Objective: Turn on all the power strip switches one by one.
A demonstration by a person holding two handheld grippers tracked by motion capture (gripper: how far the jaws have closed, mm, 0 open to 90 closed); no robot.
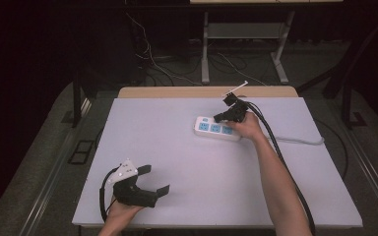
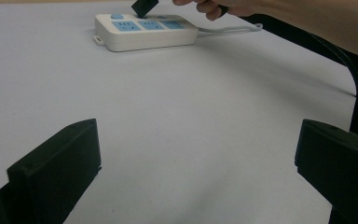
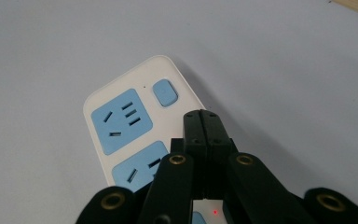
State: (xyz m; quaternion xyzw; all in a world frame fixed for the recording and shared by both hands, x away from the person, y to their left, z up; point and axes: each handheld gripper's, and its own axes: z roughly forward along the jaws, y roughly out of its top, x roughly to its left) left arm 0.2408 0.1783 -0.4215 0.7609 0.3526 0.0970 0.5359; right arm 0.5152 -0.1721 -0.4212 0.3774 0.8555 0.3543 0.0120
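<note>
Two jaws pressed together, holding nothing, make up the right gripper [image 3: 200,122], poised just above the white power strip [image 3: 121,121], its tips just below the blue switch [image 3: 165,92]. In the high view the strip lies right of centre, long axis slanting left to right. Far off at lower left, the left gripper [image 1: 156,179] rests wide open and empty on the tabletop [image 1: 202,182].
</note>
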